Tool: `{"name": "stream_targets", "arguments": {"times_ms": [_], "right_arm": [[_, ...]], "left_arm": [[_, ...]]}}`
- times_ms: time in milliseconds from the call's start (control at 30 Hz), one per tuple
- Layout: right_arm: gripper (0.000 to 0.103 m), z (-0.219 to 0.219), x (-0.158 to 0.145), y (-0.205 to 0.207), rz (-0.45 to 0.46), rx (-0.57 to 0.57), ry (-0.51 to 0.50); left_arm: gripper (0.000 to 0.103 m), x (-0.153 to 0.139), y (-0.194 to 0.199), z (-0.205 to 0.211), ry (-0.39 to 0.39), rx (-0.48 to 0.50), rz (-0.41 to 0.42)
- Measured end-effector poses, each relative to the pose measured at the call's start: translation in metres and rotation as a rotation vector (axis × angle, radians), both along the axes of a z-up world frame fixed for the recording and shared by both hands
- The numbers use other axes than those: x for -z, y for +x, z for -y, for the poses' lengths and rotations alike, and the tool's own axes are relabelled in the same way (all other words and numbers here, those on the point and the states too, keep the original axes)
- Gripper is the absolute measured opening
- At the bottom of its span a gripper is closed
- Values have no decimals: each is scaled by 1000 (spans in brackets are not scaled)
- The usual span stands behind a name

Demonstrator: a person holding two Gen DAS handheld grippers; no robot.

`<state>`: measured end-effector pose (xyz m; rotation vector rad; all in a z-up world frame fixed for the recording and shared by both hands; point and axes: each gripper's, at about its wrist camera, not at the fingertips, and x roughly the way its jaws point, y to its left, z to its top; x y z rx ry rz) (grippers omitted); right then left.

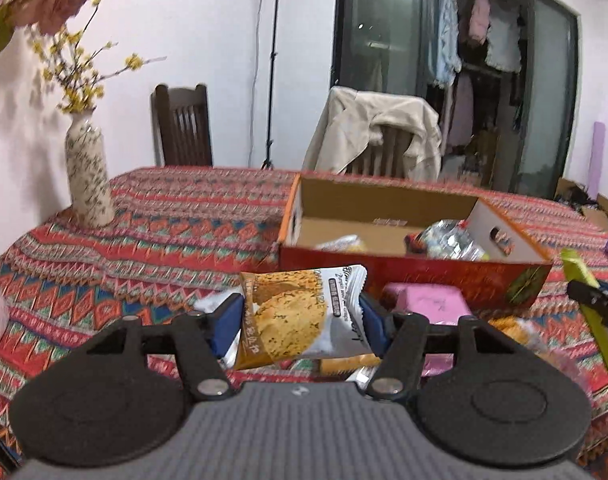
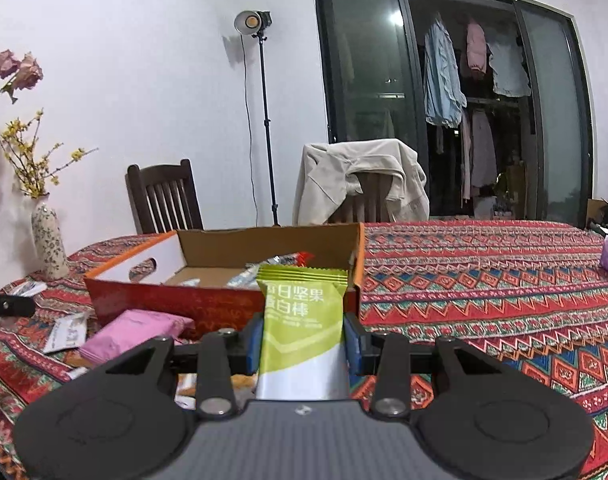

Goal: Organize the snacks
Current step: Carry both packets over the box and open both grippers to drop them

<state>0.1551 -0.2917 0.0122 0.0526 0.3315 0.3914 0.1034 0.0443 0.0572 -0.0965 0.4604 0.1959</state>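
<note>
The left gripper [image 1: 302, 320] has its blue-padded fingers [image 1: 228, 322] closed on the sides of a white and orange plastic cookie packet [image 1: 300, 316], held clear of the desk [image 1: 176, 240], which is covered by a red patterned cloth. The right gripper [image 2: 302, 338] likewise clamps an upright green and white snack bar wrapper [image 2: 302, 328] printed with white characters, its crimped top edge rising in front of the box wall. Just below and behind the left fingers lie more loose packets, among them a flat pink packet [image 1: 429, 304] touching the near side of the box; the right view shows the same pink packet [image 2: 138, 334] left of the gripper, with a small white packet [image 2: 68, 334] beside it. Beyond these stands an open, shallow cardboard box [image 1: 415, 276] with a red outer wall, orange rim and white end panel with a handle slot; inside it are a clear crinkled bag [image 1: 451, 240] and a few other wrapped snacks. Further left on the desk is a tall floral ceramic vase [image 1: 88, 176] holding yellow sprigs. Behind the desk are a dark wooden chair [image 2: 164, 200], a second chair draped with a beige jacket [image 2: 359, 180], a light stand [image 2: 262, 120], and a dark glass-doored wardrobe [image 2: 463, 100] with hanging clothes.
</note>
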Motion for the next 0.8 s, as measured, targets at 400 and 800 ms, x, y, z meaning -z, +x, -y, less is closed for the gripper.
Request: {"name": "stream_targets", "arguments": {"times_ms": [400,800], "right_arm": [[39,-29,-41,13,41,-13,-20],[39,-54,-74,56,36,17,-6]], "left_arm": [[63,-27,40,20,-32,87,77],[63,-49,93,37,-64,122,112]]}}
